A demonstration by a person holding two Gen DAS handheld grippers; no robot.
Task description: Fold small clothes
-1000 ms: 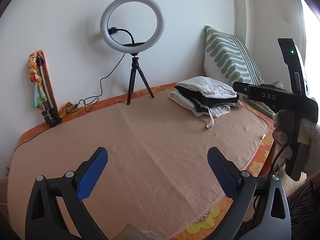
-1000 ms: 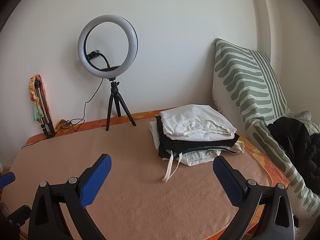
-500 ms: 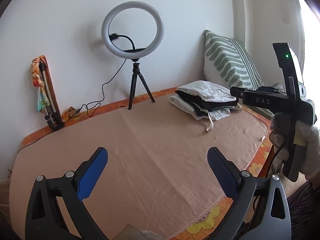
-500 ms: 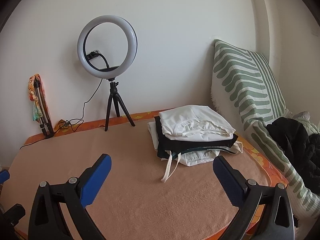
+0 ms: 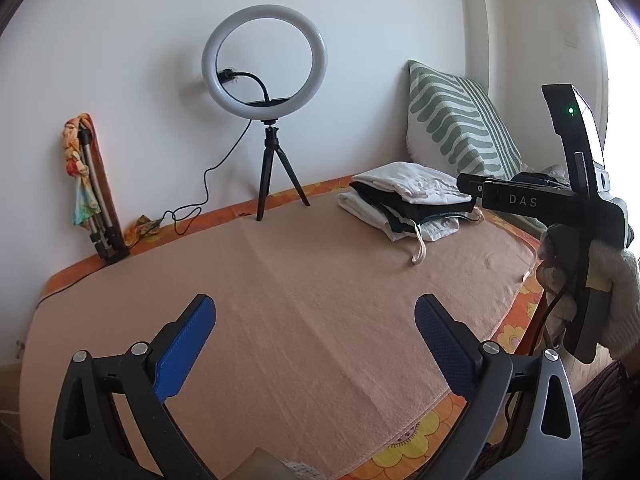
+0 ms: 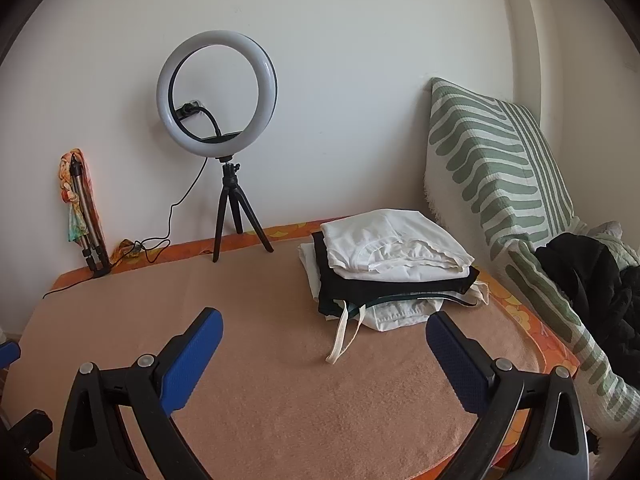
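Note:
A stack of folded clothes [image 6: 392, 272], white on top, black in the middle, white below, lies at the far right of the peach blanket [image 6: 260, 360]; it also shows in the left wrist view [image 5: 412, 204]. A cream drawstring [image 6: 340, 340] trails from it. My right gripper [image 6: 324, 344] is open and empty, hovering above the blanket in front of the stack. My left gripper [image 5: 316, 332] is open and empty above the blanket's near part. The right gripper's body [image 5: 580, 208], held in a gloved hand, shows at the right of the left wrist view.
A ring light on a tripod [image 6: 224, 184] stands at the back by the wall, its cable [image 6: 160, 236] trailing left. A folded tripod with a colourful cloth [image 6: 82, 216] leans at far left. A green-striped pillow [image 6: 500, 184] and a dark garment [image 6: 592, 292] are at right.
The right gripper has moved slightly forward and right toward the stack, which looks a little larger. The left gripper has shifted slightly; both stay open.

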